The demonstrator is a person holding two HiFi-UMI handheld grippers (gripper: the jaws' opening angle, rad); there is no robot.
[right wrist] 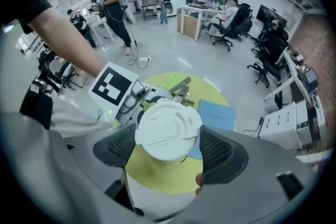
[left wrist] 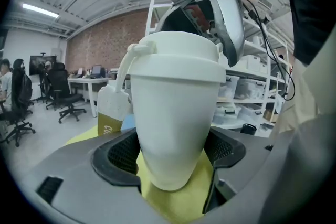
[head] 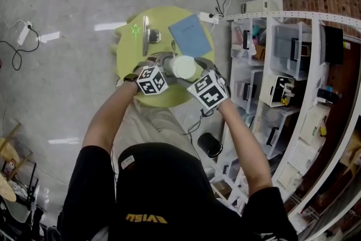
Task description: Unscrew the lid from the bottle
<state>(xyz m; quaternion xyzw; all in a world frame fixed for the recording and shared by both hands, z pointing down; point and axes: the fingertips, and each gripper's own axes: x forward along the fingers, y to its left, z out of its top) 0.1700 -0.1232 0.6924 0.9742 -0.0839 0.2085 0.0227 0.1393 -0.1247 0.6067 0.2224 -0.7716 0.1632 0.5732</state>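
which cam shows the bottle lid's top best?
Right gripper view: it looks straight down on the lid, whole top face visible. Left gripper view shows it side-on only; head view shows a small white disc.

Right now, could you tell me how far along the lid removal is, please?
Done: the left gripper clamps the bottle by its body. In hand: the right gripper grips the lid from above. Left: the lid is still seated, so unscrewing and lifting remain.
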